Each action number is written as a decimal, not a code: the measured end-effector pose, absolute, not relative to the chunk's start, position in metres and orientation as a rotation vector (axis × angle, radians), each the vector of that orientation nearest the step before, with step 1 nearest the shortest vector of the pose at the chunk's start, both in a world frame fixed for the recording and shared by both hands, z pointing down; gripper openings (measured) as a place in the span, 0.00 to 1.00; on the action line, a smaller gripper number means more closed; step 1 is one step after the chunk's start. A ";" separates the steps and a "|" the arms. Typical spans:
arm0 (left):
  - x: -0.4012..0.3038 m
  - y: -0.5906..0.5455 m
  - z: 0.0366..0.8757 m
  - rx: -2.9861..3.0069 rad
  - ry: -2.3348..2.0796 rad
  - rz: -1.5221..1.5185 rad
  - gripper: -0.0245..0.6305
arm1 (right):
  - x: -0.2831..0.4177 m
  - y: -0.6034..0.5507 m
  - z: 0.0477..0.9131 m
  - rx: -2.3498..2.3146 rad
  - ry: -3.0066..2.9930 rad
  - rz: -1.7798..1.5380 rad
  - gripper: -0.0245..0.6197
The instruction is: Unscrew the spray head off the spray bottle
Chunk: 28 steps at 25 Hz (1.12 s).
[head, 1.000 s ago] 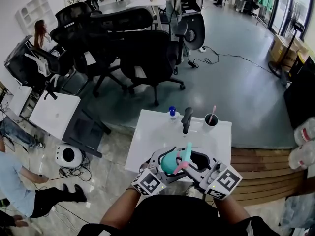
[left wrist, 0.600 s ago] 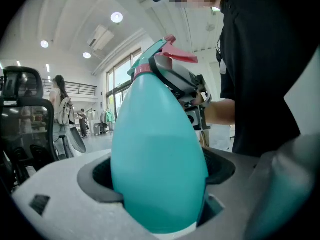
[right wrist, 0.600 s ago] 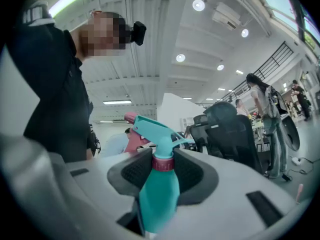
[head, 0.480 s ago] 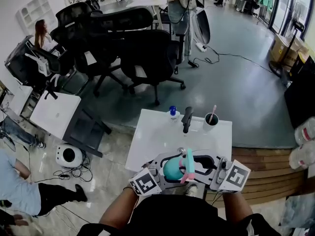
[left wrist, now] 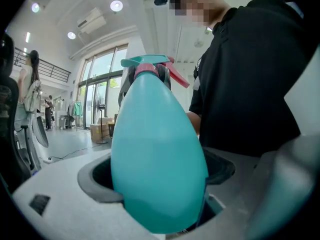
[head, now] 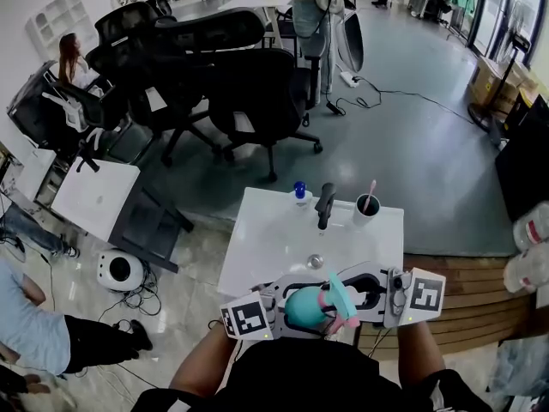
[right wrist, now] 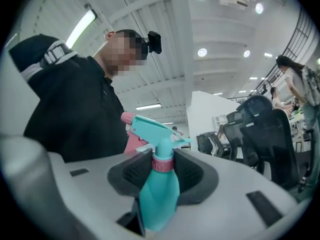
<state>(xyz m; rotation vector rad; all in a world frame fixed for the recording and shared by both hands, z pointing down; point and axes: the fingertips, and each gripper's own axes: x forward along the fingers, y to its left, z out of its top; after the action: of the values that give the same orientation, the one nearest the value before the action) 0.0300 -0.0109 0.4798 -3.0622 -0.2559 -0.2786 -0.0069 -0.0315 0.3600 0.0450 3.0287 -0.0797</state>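
Observation:
A teal spray bottle (head: 302, 308) with a teal spray head (head: 340, 294) and pink trigger is held in the air close to my body, above the near edge of the white table (head: 257, 247). My left gripper (head: 292, 305) is shut on the bottle's fat body (left wrist: 157, 169), which fills the space between its jaws (left wrist: 157, 184). My right gripper (head: 350, 297) is shut on the neck, its black pads (right wrist: 135, 171) pressing the pink collar (right wrist: 162, 164) just under the spray head (right wrist: 150, 128).
On the table's far side stand a small blue-capped bottle (head: 299, 194), a black upright object (head: 324, 206) and a dark cup with a toothbrush (head: 367, 209). A small round metal piece (head: 315, 262) lies mid-table. Black office chairs (head: 257, 93) crowd the floor beyond; wooden boards (head: 463, 290) lie at the right.
Both grippers and the bottle have drawn back toward my body. The right gripper's marker cube has swung out to the right, and the spray head now leans right instead of pointing up.

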 end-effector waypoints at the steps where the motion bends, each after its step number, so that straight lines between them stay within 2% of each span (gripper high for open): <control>1: 0.030 -0.009 0.479 -3.062 -0.268 -0.280 0.76 | -0.007 -0.030 0.359 0.064 3.021 -0.085 0.25; 4: 0.031 -0.014 0.481 -3.052 -0.209 -0.289 0.76 | -0.007 -0.033 0.359 0.037 3.021 -0.087 0.25; 8: 0.028 -0.048 0.487 -3.016 0.080 -0.326 0.76 | -0.008 -0.059 0.365 -0.216 3.006 -0.095 0.26; 10: 0.024 -0.068 0.491 -2.991 0.251 -0.350 0.76 | -0.006 -0.077 0.370 -0.377 2.964 -0.094 0.35; 13: 0.014 -0.091 0.500 -2.951 0.466 -0.403 0.76 | -0.005 -0.095 0.378 -0.542 2.905 -0.162 0.38; 15: 0.009 -0.100 0.510 -2.916 0.568 -0.456 0.76 | -0.006 -0.101 0.382 -0.621 2.873 -0.224 0.37; 19: 0.005 -0.113 0.519 -2.850 0.703 -0.531 0.76 | -0.005 -0.113 0.386 -0.756 2.791 -0.352 0.28; 23: 0.002 -0.117 0.523 -2.823 0.782 -0.565 0.76 | -0.007 -0.119 0.391 -0.835 2.750 -0.438 0.26; 28: 0.002 -0.115 0.520 -2.832 0.764 -0.539 0.76 | -0.010 -0.116 0.388 -0.809 2.786 -0.381 0.25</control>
<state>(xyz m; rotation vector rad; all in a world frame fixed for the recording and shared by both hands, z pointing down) 0.0021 -0.1153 0.5201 -2.8324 0.7643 -0.5393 -0.0096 -0.1161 0.3877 -0.8089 2.7859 -0.3813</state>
